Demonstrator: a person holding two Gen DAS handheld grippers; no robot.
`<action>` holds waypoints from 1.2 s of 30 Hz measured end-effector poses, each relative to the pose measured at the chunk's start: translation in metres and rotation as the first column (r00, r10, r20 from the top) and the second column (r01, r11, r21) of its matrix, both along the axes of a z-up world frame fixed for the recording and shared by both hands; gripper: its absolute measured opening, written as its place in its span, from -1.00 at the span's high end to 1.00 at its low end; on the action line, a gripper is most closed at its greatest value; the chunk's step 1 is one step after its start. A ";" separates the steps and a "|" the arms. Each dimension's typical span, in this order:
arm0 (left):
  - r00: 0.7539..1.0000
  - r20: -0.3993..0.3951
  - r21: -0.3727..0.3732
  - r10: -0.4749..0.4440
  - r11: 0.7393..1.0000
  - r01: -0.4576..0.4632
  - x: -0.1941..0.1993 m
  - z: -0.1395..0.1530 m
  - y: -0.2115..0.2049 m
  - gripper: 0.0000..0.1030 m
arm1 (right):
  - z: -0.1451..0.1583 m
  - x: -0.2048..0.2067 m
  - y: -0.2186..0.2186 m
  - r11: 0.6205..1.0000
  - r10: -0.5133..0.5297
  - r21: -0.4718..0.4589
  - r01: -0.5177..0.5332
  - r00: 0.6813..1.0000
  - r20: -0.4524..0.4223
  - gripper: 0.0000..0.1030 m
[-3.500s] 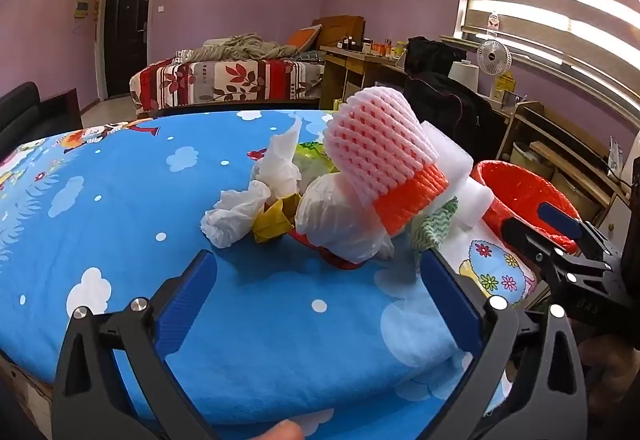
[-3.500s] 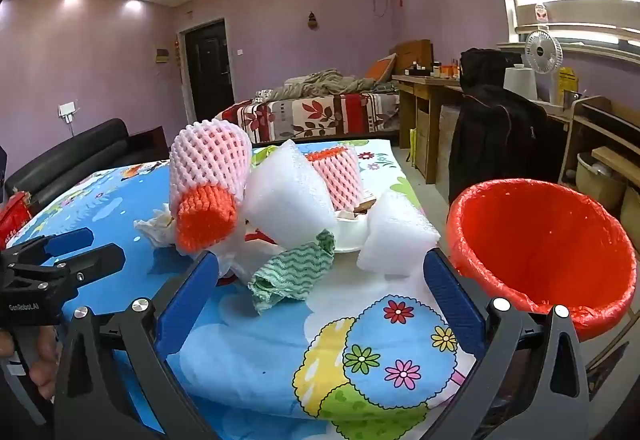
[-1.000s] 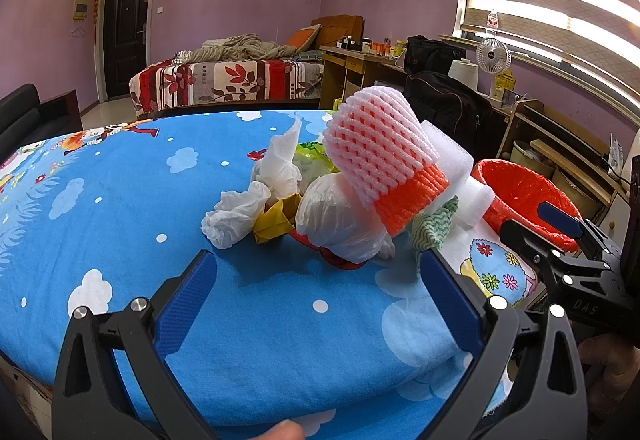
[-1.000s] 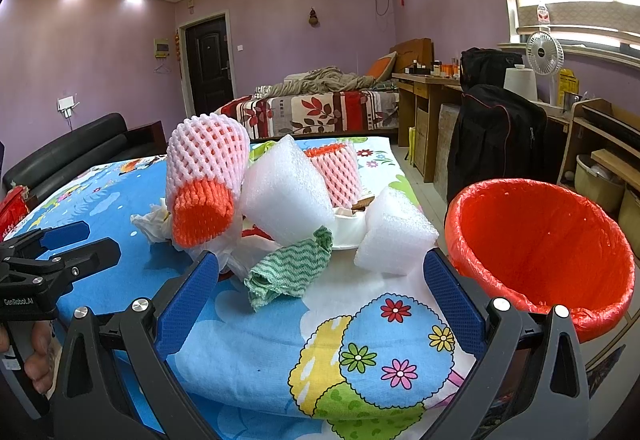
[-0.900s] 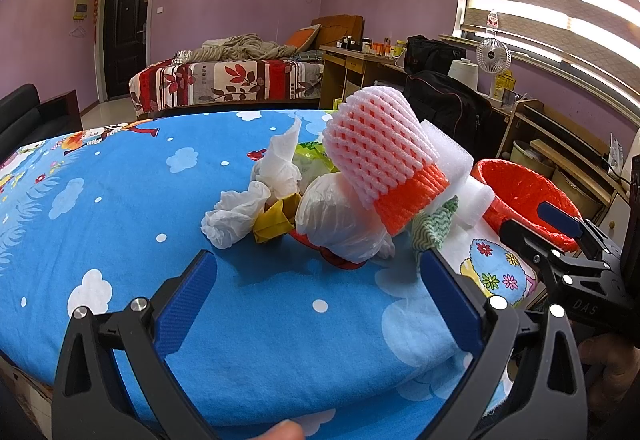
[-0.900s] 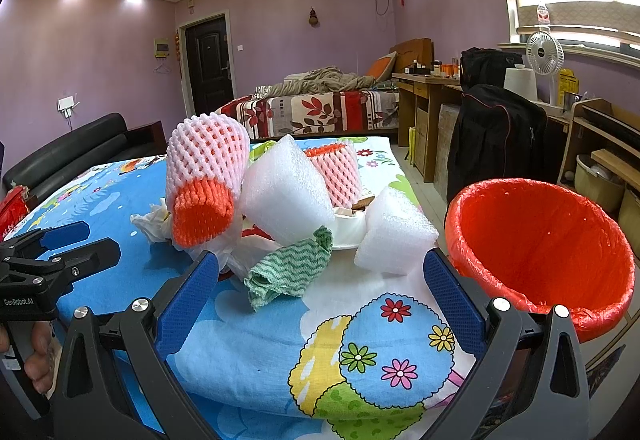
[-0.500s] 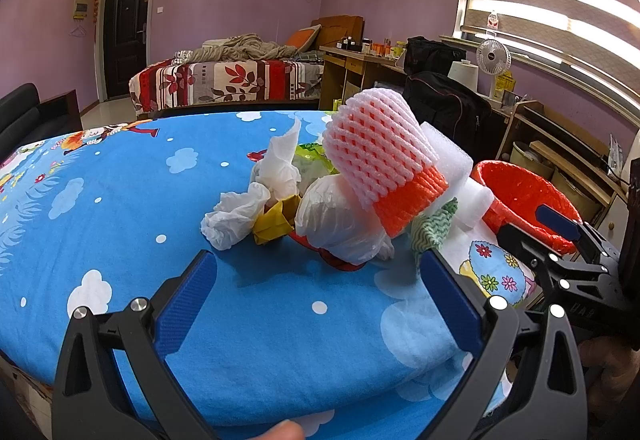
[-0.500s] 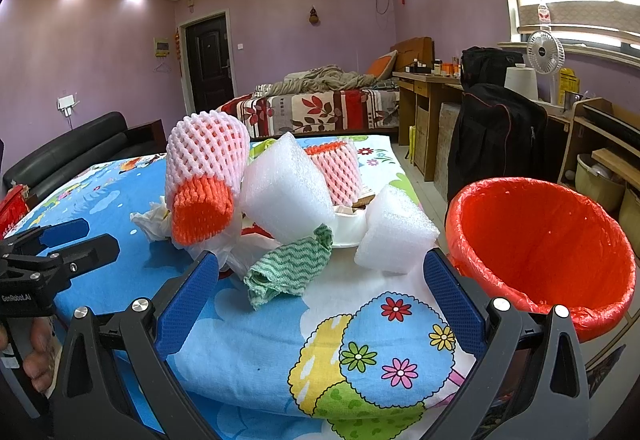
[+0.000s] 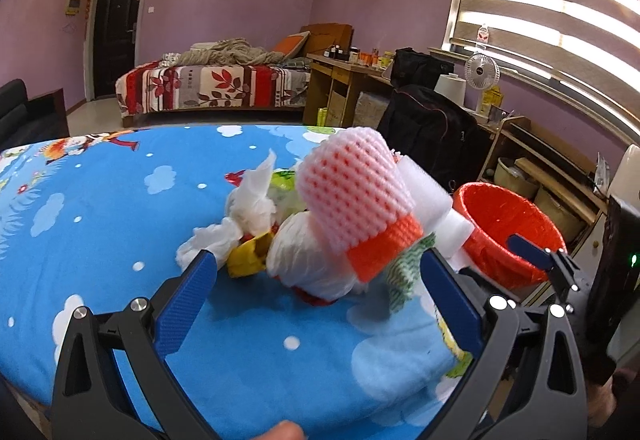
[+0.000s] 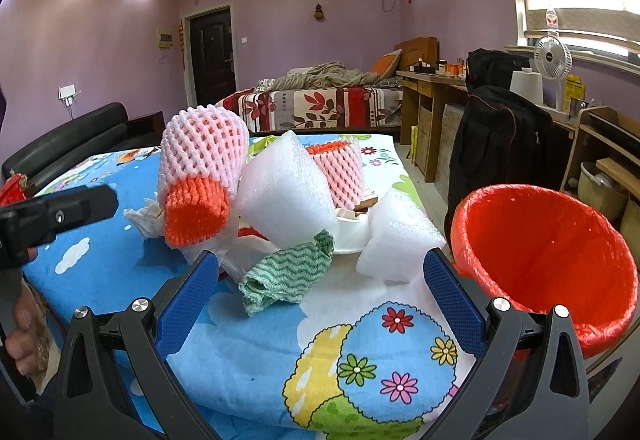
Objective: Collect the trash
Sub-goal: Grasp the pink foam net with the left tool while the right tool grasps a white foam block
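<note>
Right, my left gripper (image 9: 316,288) and right gripper (image 10: 320,280) both hover with jaws spread wide, gripping nothing. Open blue tablecloth (image 9: 100,220) runs along the table's near edge. Beyond, the trash pile (image 10: 256,199) crowds the right edge, the red bin (image 10: 548,260) just off it.

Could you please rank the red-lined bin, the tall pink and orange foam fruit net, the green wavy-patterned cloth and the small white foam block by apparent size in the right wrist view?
1. Red-lined bin, though nearness inflates it.
2. Tall pink and orange foam fruit net.
3. Green wavy-patterned cloth and small white foam block: too alike to rank.
</note>
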State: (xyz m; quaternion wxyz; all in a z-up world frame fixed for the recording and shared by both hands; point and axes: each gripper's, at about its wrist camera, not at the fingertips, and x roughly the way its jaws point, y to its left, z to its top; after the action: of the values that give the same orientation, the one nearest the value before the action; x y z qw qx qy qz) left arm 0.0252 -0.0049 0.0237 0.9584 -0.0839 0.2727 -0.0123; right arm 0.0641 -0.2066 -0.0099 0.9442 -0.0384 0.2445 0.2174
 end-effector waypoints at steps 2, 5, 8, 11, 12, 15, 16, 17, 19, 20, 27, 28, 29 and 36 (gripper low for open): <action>1.000 -0.007 -0.025 -0.013 1.000 0.013 0.008 0.001 0.000 -0.91 | 0.000 0.002 0.001 1.000 -0.001 -0.013 0.001 1.000 0.002 -0.87; 1.000 -0.016 -0.055 -0.027 0.998 0.026 0.019 0.003 0.001 -0.90 | -0.001 0.006 0.001 1.000 -0.002 -0.017 0.001 1.000 -0.005 -0.87; 0.999 -0.018 -0.091 -0.048 0.995 0.046 0.029 0.006 -0.001 -0.82 | -0.001 0.008 0.002 1.000 0.006 -0.023 -0.006 1.000 -0.005 -0.87; 0.998 -0.022 -0.110 -0.062 0.992 0.060 0.040 0.009 -0.002 -0.77 | 0.001 0.009 0.005 0.999 0.016 -0.034 -0.016 1.000 0.003 -0.87; 0.997 -0.026 -0.115 -0.069 0.991 0.066 0.043 0.009 -0.003 -0.76 | 0.002 0.010 0.006 0.999 0.020 -0.038 -0.019 1.000 0.006 -0.87; 0.994 -0.053 -0.143 -0.091 0.986 0.083 0.057 0.006 -0.004 -0.62 | 0.005 0.013 0.008 0.999 0.030 -0.046 -0.030 1.000 0.008 -0.87; 0.993 -0.065 -0.157 -0.097 0.984 0.086 0.062 0.005 -0.004 -0.56 | 0.006 0.014 0.009 0.998 0.032 -0.049 -0.032 0.999 0.009 -0.87; 0.992 -0.073 -0.167 -0.102 0.982 0.088 0.065 0.004 -0.003 -0.51 | 0.007 0.015 0.009 0.998 0.034 -0.051 -0.033 0.999 0.011 -0.87; 0.989 -0.093 -0.185 -0.112 0.978 0.093 0.071 0.000 -0.001 -0.30 | 0.008 0.017 0.009 0.998 0.037 -0.049 -0.037 0.999 0.009 -0.87; 0.988 -0.102 -0.190 -0.116 0.977 0.095 0.073 -0.002 0.000 -0.11 | 0.008 0.018 0.009 0.998 0.038 -0.048 -0.037 0.999 0.008 -0.87; 0.985 -0.108 -0.204 -0.136 0.972 0.112 0.073 -0.005 0.006 0.44 | 0.013 0.024 0.019 0.996 0.070 -0.059 -0.069 0.998 0.008 -0.87; 0.985 -0.104 -0.207 -0.136 0.972 0.112 0.073 -0.004 0.007 0.44 | 0.014 0.027 0.021 0.995 0.076 -0.058 -0.076 0.997 0.003 -0.87; 0.986 -0.101 -0.208 -0.136 0.972 0.112 0.071 -0.004 0.007 0.45 | 0.014 0.030 0.023 0.995 0.079 -0.058 -0.079 0.997 0.001 -0.87; 0.992 -0.072 -0.215 -0.107 0.973 0.090 0.062 0.005 0.018 0.45 | 0.019 0.055 0.026 0.996 0.075 -0.038 -0.076 0.997 -0.023 -0.87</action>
State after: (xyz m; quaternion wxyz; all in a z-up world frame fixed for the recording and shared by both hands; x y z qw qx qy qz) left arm 0.0870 0.0129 0.0290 0.9301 -0.1721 0.3131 -0.0851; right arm 0.1188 -0.1808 0.0095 0.9317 -0.0636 0.2572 0.2484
